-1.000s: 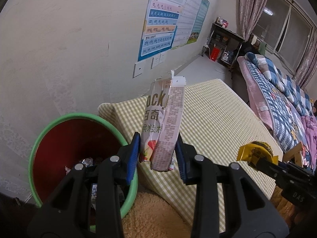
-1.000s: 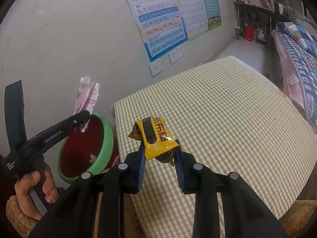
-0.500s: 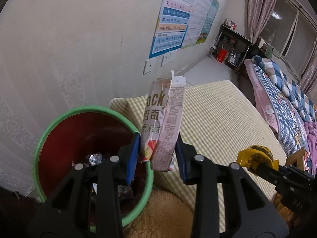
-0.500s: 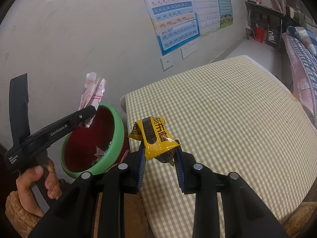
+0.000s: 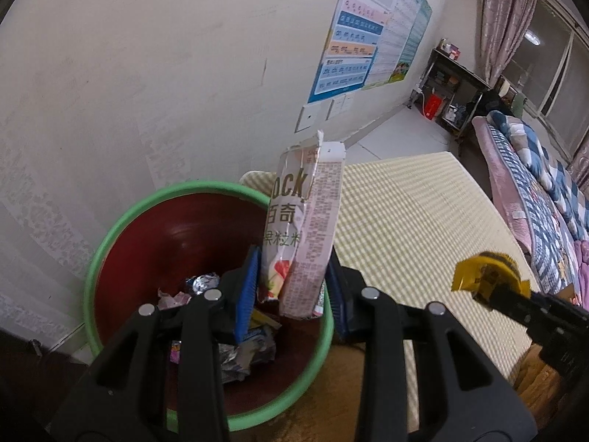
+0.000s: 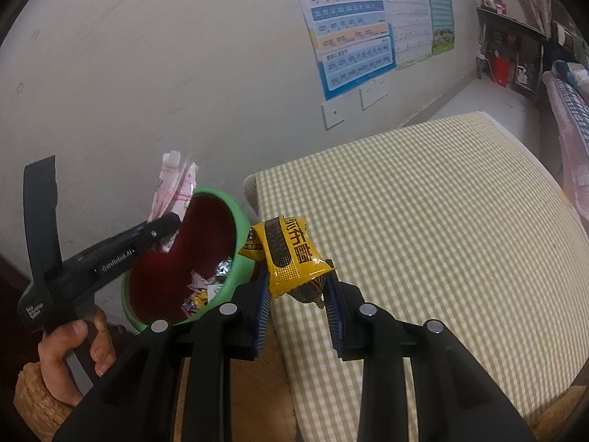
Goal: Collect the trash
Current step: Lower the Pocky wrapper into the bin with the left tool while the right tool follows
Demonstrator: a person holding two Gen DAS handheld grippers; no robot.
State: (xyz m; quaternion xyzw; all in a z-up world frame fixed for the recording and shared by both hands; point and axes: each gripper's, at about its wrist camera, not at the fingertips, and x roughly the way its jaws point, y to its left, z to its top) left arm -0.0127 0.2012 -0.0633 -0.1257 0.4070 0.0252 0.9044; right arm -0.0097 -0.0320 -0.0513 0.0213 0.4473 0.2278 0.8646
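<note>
My left gripper (image 5: 292, 287) is shut on a pink and white snack box (image 5: 305, 228), held upright above the green-rimmed red trash bin (image 5: 110, 235). The bin holds several crumpled wrappers (image 5: 235, 346). My right gripper (image 6: 296, 294) is shut on a yellow snack packet (image 6: 291, 254), just right of the bin (image 6: 235, 217) and over the table's left edge. In the right wrist view the left gripper (image 6: 162, 235) holds the box (image 6: 173, 188) over the bin. In the left wrist view the yellow packet (image 5: 482, 272) shows at the right.
A table with a green checked cloth (image 6: 423, 228) stands right of the bin. A white wall with posters (image 6: 353, 25) is behind. A bed with a plaid quilt (image 5: 533, 191) and a dark shelf (image 5: 452, 84) are far right.
Both grippers have moved left toward the bin. The box now hangs over the bin's opening, and the yellow packet is close to the bin's rim.
</note>
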